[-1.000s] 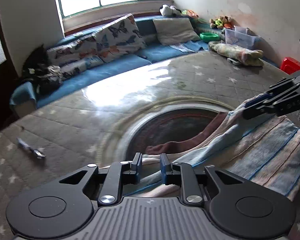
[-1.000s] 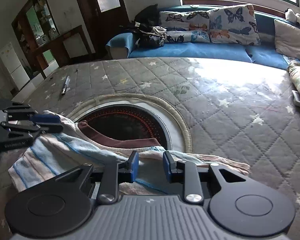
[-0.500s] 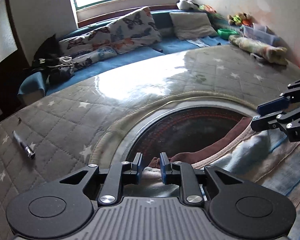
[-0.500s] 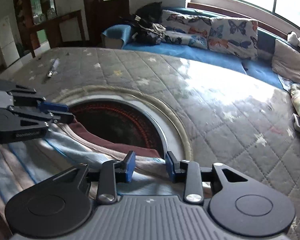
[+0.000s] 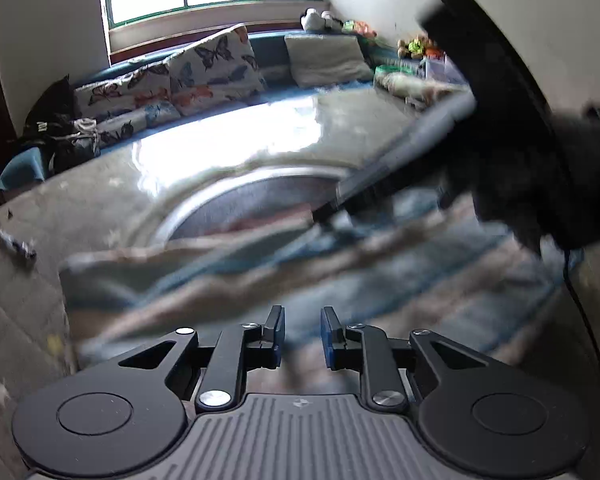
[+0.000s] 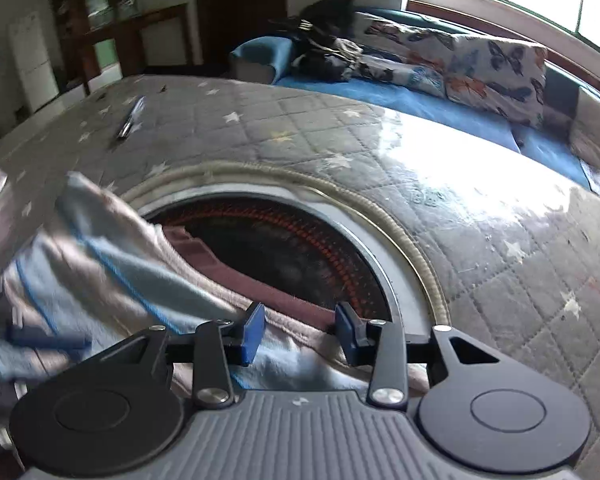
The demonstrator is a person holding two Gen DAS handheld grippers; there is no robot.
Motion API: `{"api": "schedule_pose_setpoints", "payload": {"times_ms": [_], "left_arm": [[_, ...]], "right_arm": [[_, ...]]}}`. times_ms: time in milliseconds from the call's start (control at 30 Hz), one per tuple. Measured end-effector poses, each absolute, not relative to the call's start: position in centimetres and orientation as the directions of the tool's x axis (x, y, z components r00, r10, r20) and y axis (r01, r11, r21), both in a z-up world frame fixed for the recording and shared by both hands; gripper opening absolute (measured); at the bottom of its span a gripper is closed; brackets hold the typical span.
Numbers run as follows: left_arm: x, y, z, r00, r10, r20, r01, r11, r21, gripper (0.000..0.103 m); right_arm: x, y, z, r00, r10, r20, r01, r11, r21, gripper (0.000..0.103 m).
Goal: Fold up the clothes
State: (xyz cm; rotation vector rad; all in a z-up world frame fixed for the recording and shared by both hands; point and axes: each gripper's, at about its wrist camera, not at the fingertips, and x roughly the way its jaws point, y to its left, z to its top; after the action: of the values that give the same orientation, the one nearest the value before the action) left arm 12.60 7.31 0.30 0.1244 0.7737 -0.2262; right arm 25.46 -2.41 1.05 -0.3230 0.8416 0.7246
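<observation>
A striped blue and pink cloth (image 5: 380, 280) lies bunched over the near rim of a round dark opening (image 5: 260, 204) in the quilted cover. My left gripper (image 5: 302, 336) hovers over the cloth, its blue pads a narrow gap apart, with nothing clearly pinched; the view is blurred. The right gripper (image 5: 340, 208) crosses close in front, tips down at the cloth's far edge. In the right wrist view my right gripper (image 6: 300, 332) stands wide open over the cloth (image 6: 120, 264) and its maroon edge (image 6: 260, 292). The left gripper (image 6: 44, 344) is a blur at the lower left.
A grey quilted cover with stars (image 6: 500, 280) surrounds the round opening (image 6: 284, 248). A pen (image 6: 130, 120) lies on it far left. A blue sofa with butterfly pillows (image 6: 492, 68) runs along the window wall. A dark bag (image 5: 56, 128) sits at the sofa's end.
My right jaws have spread wider and the cloth lies loose under them. My left gripper has pulled back, so more cloth shows ahead. The right gripper has swung close across the left view.
</observation>
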Motion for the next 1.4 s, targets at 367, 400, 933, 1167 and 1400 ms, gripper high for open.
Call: {"api": "schedule_pose_setpoints", "payload": {"times_ms": [367,400,933,1167,1400], "left_arm": [[9.4,8.0,-0.2,0.699,-0.185,-0.691,0.213,0.976,-0.047,0.023],[9.1,8.0,-0.2,0.698,-0.192,-0.69,0.215,0.975,-0.053,0.023],[14.6,14.3,2.1,0.728,-0.057,-0.683,0.018,0.998,-0.065,0.023],[17.9,14.4,0.6,0.704,-0.009,-0.711,0.003,1.0,-0.01,0.023],[18.5,15.5,0.2,0.71,0.02,-0.704,-0.049,0.999,-0.021,0.025]], "right_arm": [[24.1,1.9,0.6,0.414,0.479,-0.774,-0.768,0.641,-0.014,0.036],[24.5,2.2,0.7,0.407,0.482,-0.776,-0.759,0.651,0.005,0.036],[23.7,-2.0,3.7,0.408,0.417,-0.812,-0.755,0.654,-0.044,0.036],[24.7,-6.1,2.5,0.433,0.402,-0.807,-0.676,0.737,0.005,0.036],[25.7,-9.2,1.5,0.456,0.408,-0.791,-0.614,0.788,0.052,0.036]]}}
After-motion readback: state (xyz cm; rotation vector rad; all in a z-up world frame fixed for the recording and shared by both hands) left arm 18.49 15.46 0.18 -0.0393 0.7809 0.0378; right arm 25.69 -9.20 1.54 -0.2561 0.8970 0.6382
